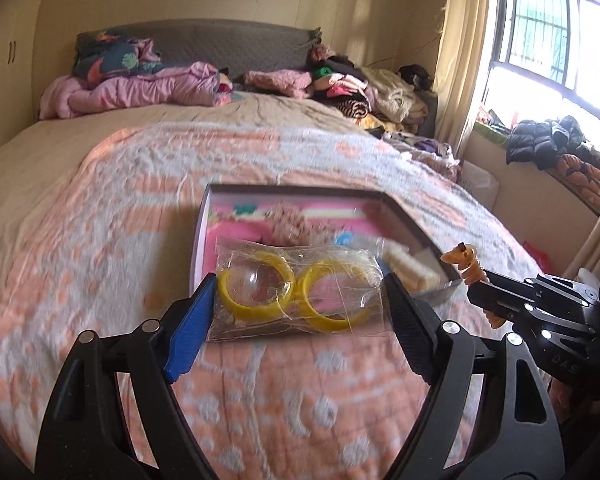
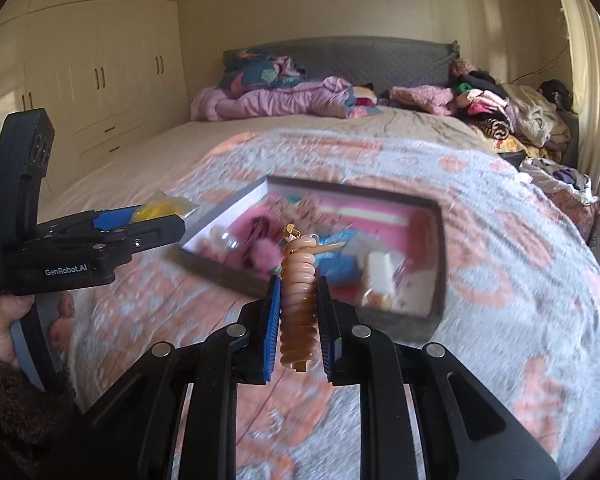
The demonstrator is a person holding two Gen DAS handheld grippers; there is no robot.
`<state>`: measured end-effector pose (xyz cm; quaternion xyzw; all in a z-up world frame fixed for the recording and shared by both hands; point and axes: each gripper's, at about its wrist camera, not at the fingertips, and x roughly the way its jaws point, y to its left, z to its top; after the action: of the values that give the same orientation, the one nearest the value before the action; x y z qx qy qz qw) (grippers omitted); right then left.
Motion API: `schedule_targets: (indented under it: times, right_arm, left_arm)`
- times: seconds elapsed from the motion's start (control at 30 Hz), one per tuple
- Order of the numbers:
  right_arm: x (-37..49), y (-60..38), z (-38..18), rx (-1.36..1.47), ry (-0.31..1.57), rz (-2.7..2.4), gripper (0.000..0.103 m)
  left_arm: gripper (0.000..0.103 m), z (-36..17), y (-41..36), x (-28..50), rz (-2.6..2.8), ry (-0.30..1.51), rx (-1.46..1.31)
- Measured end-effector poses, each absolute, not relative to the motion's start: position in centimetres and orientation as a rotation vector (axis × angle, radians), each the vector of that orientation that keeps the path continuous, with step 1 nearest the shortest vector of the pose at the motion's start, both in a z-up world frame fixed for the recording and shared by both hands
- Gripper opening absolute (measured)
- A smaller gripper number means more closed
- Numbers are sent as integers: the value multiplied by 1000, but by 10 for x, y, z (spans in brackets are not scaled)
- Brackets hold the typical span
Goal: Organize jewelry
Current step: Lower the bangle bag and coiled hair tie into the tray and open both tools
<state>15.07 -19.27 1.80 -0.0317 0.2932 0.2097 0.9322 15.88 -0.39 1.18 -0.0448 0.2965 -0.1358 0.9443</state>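
Right wrist: right tool [image 2: 298,312] clamps spiral hair tie [image 2: 298,300]; left tool [image 1: 300,304] seemingly pinches bagged bangles [image 1: 296,292].

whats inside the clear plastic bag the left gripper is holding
Two yellow bangles lie side by side inside the clear plastic bag, pinched by the left gripper. The bag covers part of the open box behind it, so the contents there are hidden.

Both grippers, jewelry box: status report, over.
Left gripper shut on bangle bag. Right gripper shut on coil tie. Box open on bed, nothing blocking.
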Motion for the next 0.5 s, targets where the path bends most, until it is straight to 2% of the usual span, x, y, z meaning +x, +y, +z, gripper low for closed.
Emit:
schedule_targets:
  times: [0.27, 0.5]
  right_arm:
    - [177, -217, 31, -49, 559, 361, 17]
    - [210, -228, 15, -34, 601, 313, 17]
  left_arm:
    - [72, 21, -24, 186, -304, 582, -66]
    - [72, 3, -41, 215, -314, 628, -51]
